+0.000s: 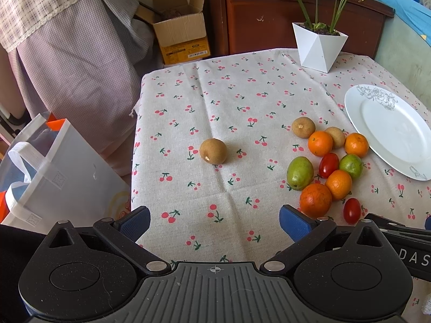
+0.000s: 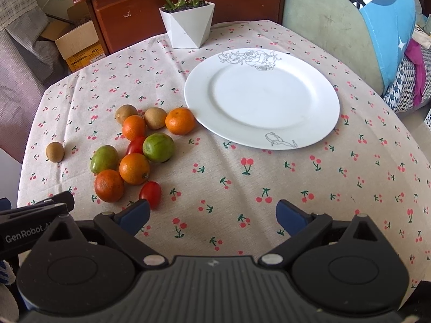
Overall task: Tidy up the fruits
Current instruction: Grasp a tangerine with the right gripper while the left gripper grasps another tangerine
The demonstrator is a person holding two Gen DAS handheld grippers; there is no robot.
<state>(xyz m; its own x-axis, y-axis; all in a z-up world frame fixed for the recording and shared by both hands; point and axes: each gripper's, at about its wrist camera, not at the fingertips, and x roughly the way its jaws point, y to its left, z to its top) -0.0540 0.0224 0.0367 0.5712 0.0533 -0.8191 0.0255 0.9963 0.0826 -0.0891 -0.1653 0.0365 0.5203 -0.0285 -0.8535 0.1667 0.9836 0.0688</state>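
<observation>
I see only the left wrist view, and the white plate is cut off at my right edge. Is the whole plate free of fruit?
Observer: Yes. The right wrist view shows the whole plate, and nothing lies on it.
Operator: Is the right gripper open?
Observer: Yes. The right gripper has its jaws wide apart, with only tablecloth between them.
Operator: Which fruit is nearest to it?
Observer: A red cherry tomato, just beside its left fingertip. I cannot tell whether they touch.
</observation>
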